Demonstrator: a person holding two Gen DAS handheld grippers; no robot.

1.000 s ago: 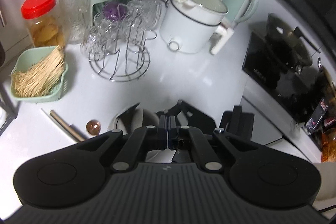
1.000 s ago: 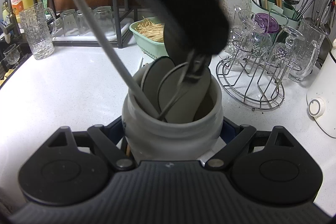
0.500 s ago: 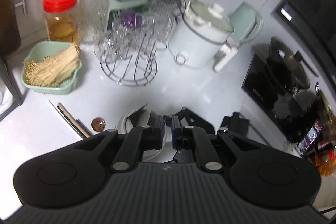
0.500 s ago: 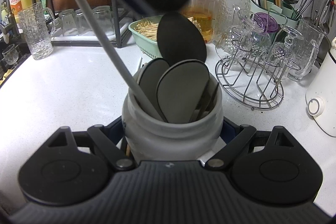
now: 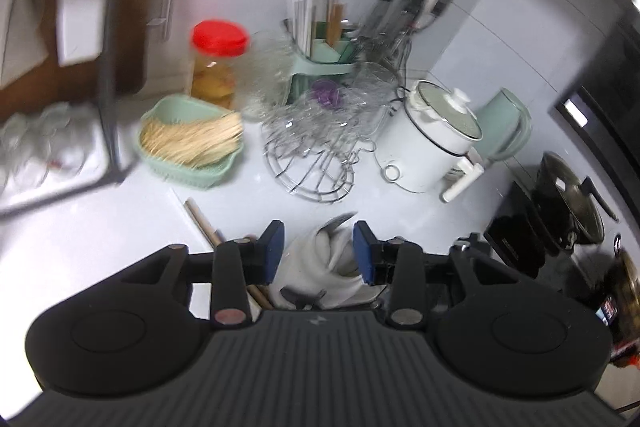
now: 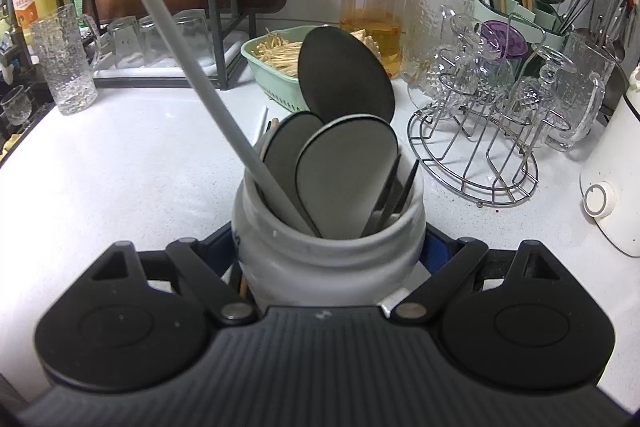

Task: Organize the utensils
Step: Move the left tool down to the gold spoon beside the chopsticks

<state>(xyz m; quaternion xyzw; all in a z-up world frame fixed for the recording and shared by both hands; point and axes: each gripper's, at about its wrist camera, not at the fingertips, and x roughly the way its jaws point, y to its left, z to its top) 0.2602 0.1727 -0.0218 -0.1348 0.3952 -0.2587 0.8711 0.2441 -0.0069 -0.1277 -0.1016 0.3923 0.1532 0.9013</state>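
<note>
Right gripper [image 6: 328, 255] clamps the jar [image 6: 328, 247] of spoons [image 6: 344, 179]; left gripper [image 5: 319, 251], jaws just opening, hangs empty above it.

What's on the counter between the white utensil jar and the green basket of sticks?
In the right wrist view, chopsticks lie between the jar and the basket.

- Left wrist view: strong motion blur, worst at the left rack [image 5: 108, 75] — edges bowed.
- Right wrist view: sharp, evenly bright — soft glare on the white desk [image 6: 120, 163].
</note>
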